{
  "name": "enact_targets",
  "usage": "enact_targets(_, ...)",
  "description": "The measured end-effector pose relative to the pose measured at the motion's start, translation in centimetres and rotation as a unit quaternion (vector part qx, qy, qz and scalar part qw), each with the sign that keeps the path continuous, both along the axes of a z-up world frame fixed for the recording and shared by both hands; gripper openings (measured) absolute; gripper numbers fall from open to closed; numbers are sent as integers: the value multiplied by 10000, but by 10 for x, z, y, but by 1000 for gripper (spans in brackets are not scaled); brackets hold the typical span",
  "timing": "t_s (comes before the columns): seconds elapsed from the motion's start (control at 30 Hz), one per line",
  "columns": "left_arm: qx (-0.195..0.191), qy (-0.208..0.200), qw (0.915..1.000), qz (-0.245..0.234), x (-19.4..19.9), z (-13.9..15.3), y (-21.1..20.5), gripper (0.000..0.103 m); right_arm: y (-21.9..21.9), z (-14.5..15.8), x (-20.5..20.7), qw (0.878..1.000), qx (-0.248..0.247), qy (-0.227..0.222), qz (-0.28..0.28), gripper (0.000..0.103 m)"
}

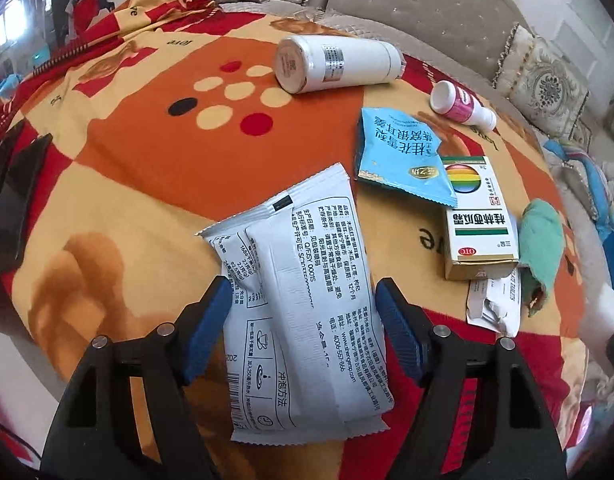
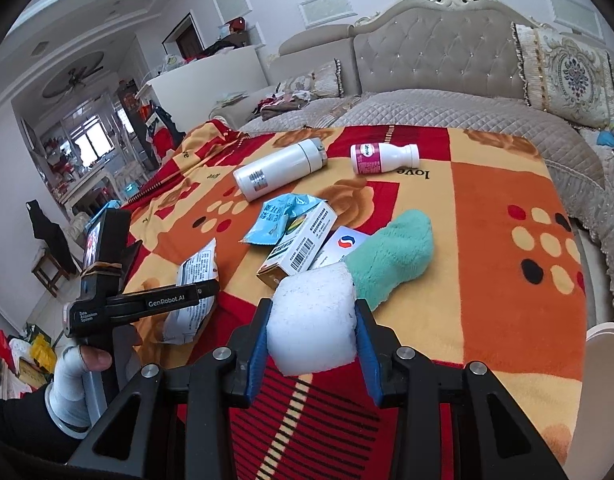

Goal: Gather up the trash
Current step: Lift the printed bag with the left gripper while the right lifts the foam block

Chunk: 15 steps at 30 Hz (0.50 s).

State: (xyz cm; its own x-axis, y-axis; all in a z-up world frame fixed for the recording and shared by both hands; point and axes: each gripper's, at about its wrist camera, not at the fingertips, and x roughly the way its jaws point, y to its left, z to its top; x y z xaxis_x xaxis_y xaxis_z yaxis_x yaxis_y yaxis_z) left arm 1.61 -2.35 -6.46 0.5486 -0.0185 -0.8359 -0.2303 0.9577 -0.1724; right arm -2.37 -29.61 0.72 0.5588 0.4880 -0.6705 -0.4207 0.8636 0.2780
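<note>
My left gripper is open, its blue pads either side of a white printed food packet that lies flat on the patterned blanket; the pads do not clearly touch it. The packet also shows in the right wrist view under the left gripper. My right gripper is shut on a white foam block, held above the blanket. A torn blue sachet, a medicine box, a white flask and a small pink-labelled bottle lie beyond.
A green fuzzy sock and a white card lie by the box. Crumpled paper sits under the box. A dark phone-like object lies at the blanket's left edge. A grey quilted sofa with cushions is behind.
</note>
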Motion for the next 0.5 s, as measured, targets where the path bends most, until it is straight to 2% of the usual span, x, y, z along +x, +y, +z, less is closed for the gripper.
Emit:
enact_targets(0.07, 94, -46, 9999, -22, -4, 2, 1, 49, 1, -2, 1, 10000, 20, 12, -13, 37)
enact_targets(0.17, 1, -193, 9997, -118, -12, 12, 2, 38, 4, -5, 1, 10000, 7, 36, -16, 37)
enact_targets(0.5, 62, -515, 9971, -550, -29, 38, -22, 35, 1, -8, -3, 9998, 59, 58, -201, 37)
